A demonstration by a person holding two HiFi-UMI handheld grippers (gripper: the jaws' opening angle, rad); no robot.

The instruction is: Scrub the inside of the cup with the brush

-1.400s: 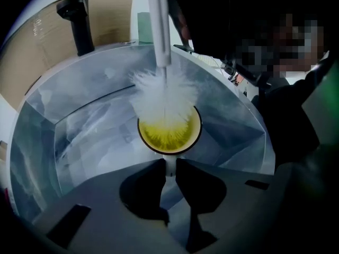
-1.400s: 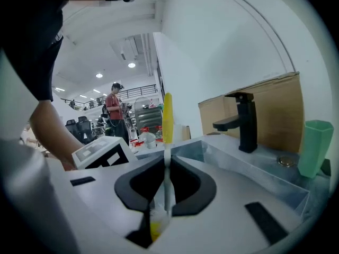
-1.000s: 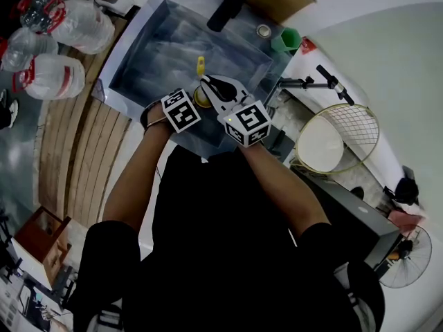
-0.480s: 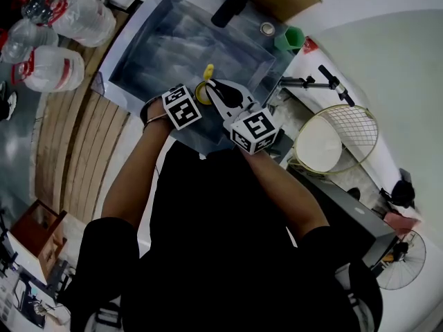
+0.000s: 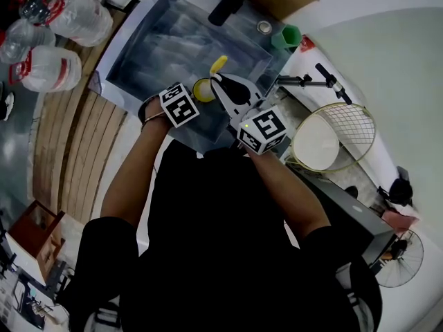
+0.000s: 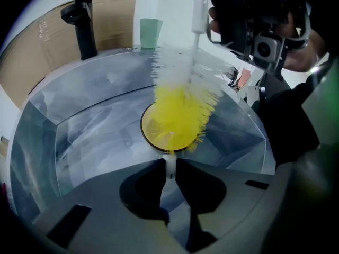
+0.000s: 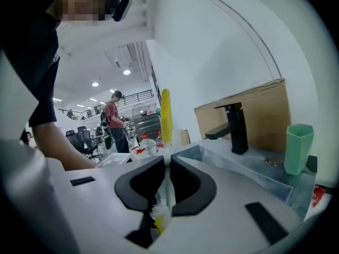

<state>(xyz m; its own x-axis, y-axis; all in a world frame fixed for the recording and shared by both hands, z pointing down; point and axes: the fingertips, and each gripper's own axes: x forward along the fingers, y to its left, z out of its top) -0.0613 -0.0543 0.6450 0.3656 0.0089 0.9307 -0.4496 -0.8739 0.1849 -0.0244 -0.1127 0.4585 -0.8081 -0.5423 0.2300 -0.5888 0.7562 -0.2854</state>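
**Brush Half Out of the Cup, Both Grips Thin**

Over a grey metal sink basin (image 6: 79, 120), with a black tap (image 6: 85, 20) and a sheet of brown cardboard (image 6: 32, 52) behind it and a pale green plastic tumbler (image 6: 151, 32) at the back corner.

Small, round, dark-rimmed cup (image 6: 156, 134) with a yellow inside, held low above the basin, mouth turned up. Clamped in the left gripper (image 6: 169, 165), jaws nearly together on a thin white edge just below the rim. Probably the cup's wall or a handle, hard to tell from this angle.

Long white-stemmed bottle brush (image 6: 183, 97) standing in the mouth, yellow bristles at the rim and white ones clear above it. Pinched by the stem in the right gripper (image 7: 167, 165), jaws tight on it, yellow handle end poking up past them.

Likely trouble from here:
- Only a narrow bite on the cup's edge, so a hard sideways scrub could lever it out of the jaws or tip it into the basin.
- Slim stem liable to twist or slide between the pads under load.
- Bristles may catch on the rim on re-entry if the brush comes down off-centre.
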